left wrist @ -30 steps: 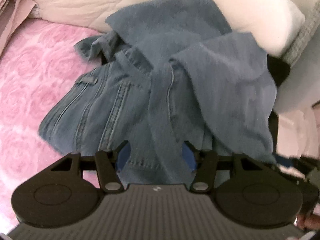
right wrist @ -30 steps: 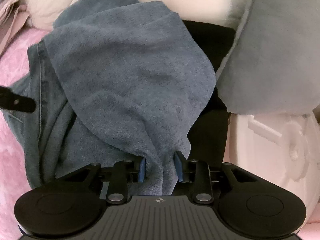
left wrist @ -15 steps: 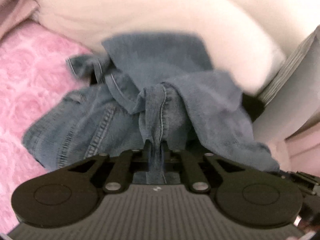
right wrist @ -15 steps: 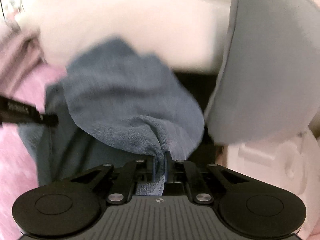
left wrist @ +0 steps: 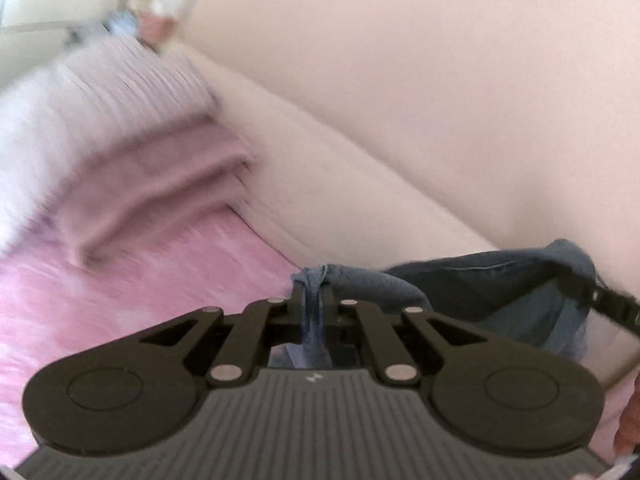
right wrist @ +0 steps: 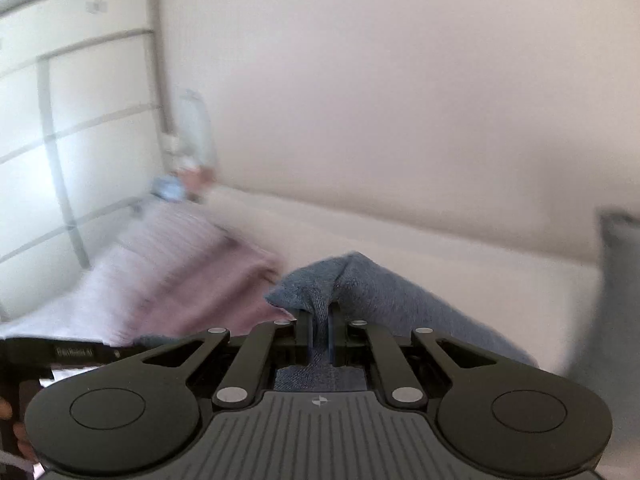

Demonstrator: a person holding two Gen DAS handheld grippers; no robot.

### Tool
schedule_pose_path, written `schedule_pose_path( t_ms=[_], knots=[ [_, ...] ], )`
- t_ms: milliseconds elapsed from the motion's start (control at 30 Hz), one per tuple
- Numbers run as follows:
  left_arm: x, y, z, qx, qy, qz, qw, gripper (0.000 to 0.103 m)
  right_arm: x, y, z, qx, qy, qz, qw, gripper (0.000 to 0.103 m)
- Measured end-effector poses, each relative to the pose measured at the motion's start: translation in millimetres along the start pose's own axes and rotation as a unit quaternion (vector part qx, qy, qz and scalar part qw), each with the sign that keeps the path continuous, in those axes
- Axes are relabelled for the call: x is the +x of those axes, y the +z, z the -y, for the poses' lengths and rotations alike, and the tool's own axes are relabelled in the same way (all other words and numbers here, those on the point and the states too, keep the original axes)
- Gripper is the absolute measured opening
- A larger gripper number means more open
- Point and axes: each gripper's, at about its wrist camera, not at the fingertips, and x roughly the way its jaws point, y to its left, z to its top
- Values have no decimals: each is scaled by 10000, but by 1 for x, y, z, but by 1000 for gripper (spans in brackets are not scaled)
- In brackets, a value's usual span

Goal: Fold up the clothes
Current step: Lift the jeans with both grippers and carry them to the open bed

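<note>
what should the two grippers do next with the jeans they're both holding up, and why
Probably draw the two grippers apart sideways to spread the cloth. The left gripper and right gripper are each shut on a bunched pinch of the jeans, and the denim sags in a slack fold between them. Pulling it taut should let it hang flat before it goes down on the pink bedspread for folding.

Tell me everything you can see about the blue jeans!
The jeans are faded blue denim with a stitched seam, and soft and rumpled. Both claws are shut on them: the left claw pinches a bunched fold, and the right claw pinches another that peaks above its tips. Between the two, the cloth hangs in a sagging band above the pink bedspread. How the rest of them hangs is out of view.
</note>
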Motion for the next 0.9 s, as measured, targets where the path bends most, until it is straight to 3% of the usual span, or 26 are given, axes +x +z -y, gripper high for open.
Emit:
schedule_pose_path(
  t_ms=[133, 267, 367, 600, 633, 700, 733, 767, 833, 900],
  knots=[
    [-97, 6, -33, -255, 328, 702, 9967, 3, -25, 22, -68, -232, 776, 324, 9962, 5],
    [-206, 4, -64, -387, 888, 1319, 9865, 3, -48, 31, -139, -408, 1525, 482, 9863, 4],
    [-289, 3, -87, -474, 1308, 1774, 9742, 3, -63, 32, -200, -459, 2141, 555, 9742, 4],
    [-460, 13, -106, 53, 2321, 2600, 9373, 3, -108, 34, -342, -506, 3361, 813, 9369, 5],
    [-471, 14, -109, 56, 2483, 2560, 9342, 3, -114, 34, -361, -467, 3470, 781, 9334, 5],
    [-491, 15, -117, 38, 2811, 2443, 9281, 8, -106, 29, -398, -692, 3637, 108, 9289, 6],
    [-493, 13, -128, -116, 3022, 2143, 9288, 10, -102, 26, -416, -808, 3712, -238, 9247, 13],
    [-494, 10, -140, -273, 3241, 1818, 9280, 14, -98, 24, -434, -922, 3782, -582, 9193, 34],
    [-488, -10, -166, -579, 3806, 944, 9181, 16, -90, -1, -463, -1389, 3801, -1349, 9045, 60],
    [-480, -38, -191, -831, 4317, 132, 8981, 16, -94, -33, -478, -1860, 3792, -1687, 8906, 62]
  ],
)
